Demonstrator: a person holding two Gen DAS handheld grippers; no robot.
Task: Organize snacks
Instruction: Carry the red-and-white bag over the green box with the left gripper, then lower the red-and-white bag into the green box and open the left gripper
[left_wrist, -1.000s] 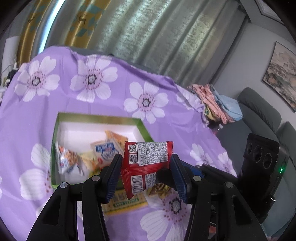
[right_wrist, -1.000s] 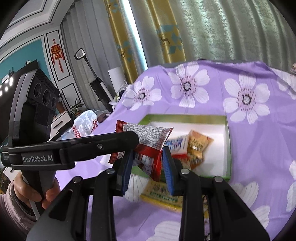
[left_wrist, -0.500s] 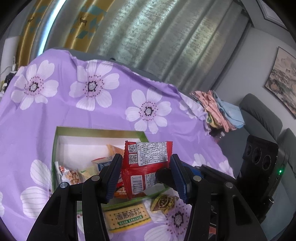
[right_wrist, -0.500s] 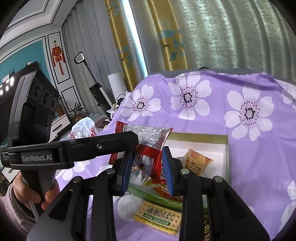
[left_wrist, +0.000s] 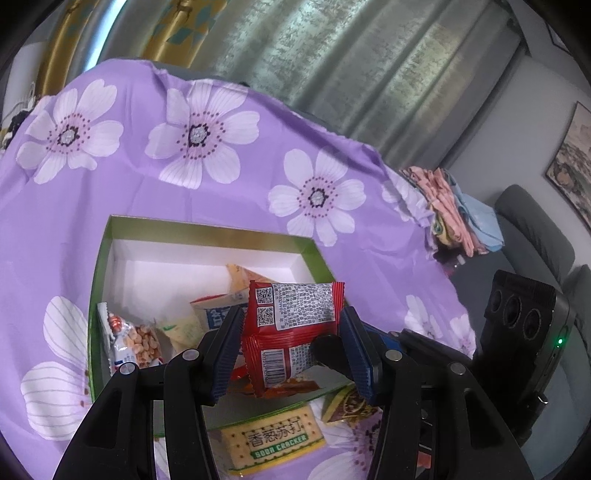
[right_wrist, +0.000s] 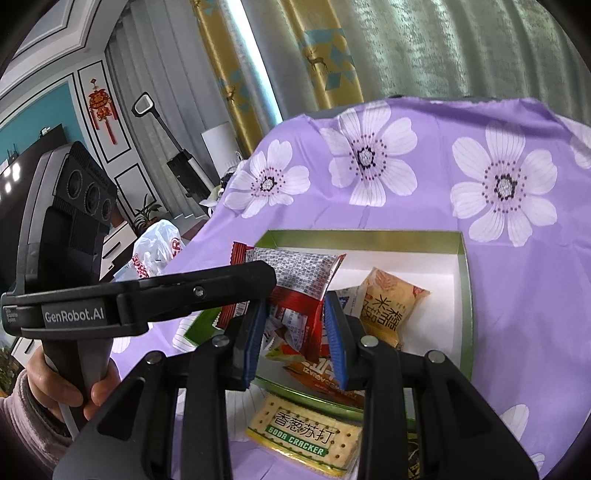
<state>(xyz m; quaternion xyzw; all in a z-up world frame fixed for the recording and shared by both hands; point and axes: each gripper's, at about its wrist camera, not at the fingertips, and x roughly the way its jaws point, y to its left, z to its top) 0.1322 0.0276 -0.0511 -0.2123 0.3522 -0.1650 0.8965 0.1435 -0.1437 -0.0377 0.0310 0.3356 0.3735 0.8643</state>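
A purple floral cloth (left_wrist: 229, 184) covers the surface before grey curtains. On it sits a green-walled box (left_wrist: 207, 236) holding several snack packets, including a peanut pack (left_wrist: 136, 341). Above the box's near edge, the left gripper (left_wrist: 291, 354) and right gripper (right_wrist: 295, 341) both have their fingers closed on 1 red snack packet (left_wrist: 295, 317). A soda cracker pack (left_wrist: 275, 439) lies just outside the box.

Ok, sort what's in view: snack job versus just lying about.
Job:
- red snack packet, held by both grippers
- green box with snacks in it
- soda cracker pack, outside the box
- small dark packet, outside the box

Lying about:
- folded clothes
- white plastic bag
- framed picture
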